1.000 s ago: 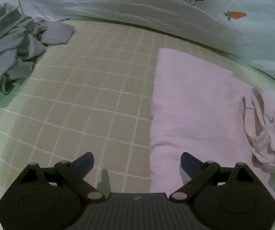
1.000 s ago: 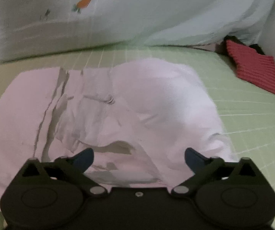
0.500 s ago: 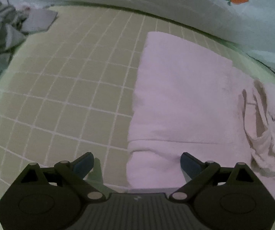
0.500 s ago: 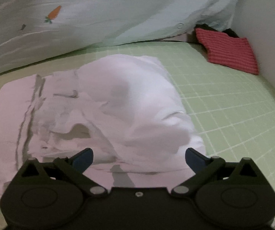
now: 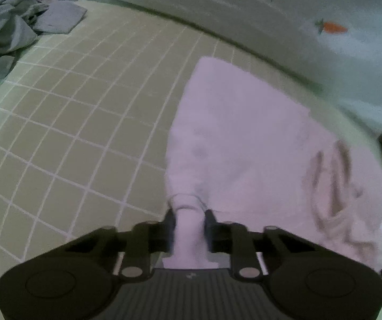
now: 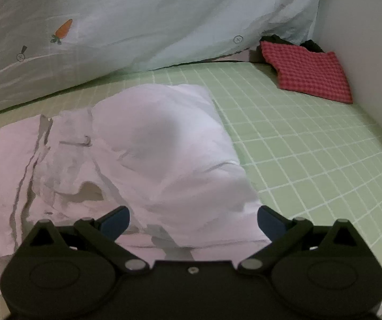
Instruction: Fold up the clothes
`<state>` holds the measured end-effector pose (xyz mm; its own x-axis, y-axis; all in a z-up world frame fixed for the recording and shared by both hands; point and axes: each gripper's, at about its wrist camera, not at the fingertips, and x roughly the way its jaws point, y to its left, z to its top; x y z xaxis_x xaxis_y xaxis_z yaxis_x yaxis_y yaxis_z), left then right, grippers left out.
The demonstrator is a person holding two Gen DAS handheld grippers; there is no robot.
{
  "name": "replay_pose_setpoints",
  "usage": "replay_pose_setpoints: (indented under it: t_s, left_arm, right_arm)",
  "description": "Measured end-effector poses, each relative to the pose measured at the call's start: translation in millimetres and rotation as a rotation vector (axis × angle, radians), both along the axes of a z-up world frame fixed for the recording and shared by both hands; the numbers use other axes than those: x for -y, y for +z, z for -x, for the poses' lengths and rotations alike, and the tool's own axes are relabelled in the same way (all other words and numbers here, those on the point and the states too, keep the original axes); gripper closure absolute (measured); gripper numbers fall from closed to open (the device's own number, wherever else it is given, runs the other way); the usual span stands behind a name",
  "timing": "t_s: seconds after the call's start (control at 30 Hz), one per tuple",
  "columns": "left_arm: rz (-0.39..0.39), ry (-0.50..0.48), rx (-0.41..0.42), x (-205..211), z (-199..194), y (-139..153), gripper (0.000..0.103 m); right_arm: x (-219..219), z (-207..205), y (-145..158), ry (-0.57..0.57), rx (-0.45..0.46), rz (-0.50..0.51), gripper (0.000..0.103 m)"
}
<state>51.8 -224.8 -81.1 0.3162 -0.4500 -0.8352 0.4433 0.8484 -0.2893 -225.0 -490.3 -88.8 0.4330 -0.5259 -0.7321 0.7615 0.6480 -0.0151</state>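
One gripper, L (image 5: 189,220), pinches white garment (image 5: 244,138); R (image 6: 193,220) open.

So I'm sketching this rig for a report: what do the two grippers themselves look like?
Both are matte black: two round housings, angled linkage arms with silver pivot pins. The right gripper has blue finger pads. The left gripper shows a ribbed centre plate with a small logo. No cables or sleeves visible.

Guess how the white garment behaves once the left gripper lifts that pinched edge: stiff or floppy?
Likely floppy: the white garment bunches into a narrow wad inside the shut left gripper. It probably drapes and trails rather than holding shape, given its wrinkled, puffed folds in the right view. It looks thin, so probably light; loose layers may unfold.
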Motion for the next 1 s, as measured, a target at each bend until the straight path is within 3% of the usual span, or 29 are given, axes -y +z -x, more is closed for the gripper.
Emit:
replay_pose_setpoints:
  t_s: [0.2, 0.4, 0.53, 0.63, 0.77, 0.87, 1.0]
  left_arm:
    - [0.103, -0.05, 0.092, 18, 23, 47, 0.089]
    - [0.176, -0.231, 0.206, 95, 71, 92, 0.091]
    - [0.198, -0.368, 0.216, 153, 111, 94, 0.091]
    - [0.188, -0.408, 0.135, 195, 137, 66, 0.091]
    - [0.184, -0.309, -0.097, 225, 149, 8, 0.091]
    - [0.203, -0.217, -0.167, 226, 151, -17, 0.091]
    - [0.251, -0.145, -0.216, 217, 153, -22, 0.09]
  right_arm:
    - [17, 24, -1, -0.029, 0.02, -0.013, 0.0]
    - [41, 54, -1, -0.061, 0.04, -0.021, 0.0]
    - [61, 77, 3, -0.078, 0.047, -0.019, 0.0]
    - [73, 97, 4, -0.079, 0.038, -0.003, 0.0]
    - [92, 125, -1, -0.088, 0.015, -0.002, 0.0]
    - [106, 144, -6, -0.109, 0.003, -0.015, 0.0]
    - [120, 158, -13, -0.125, -0.003, -0.043, 0.0]
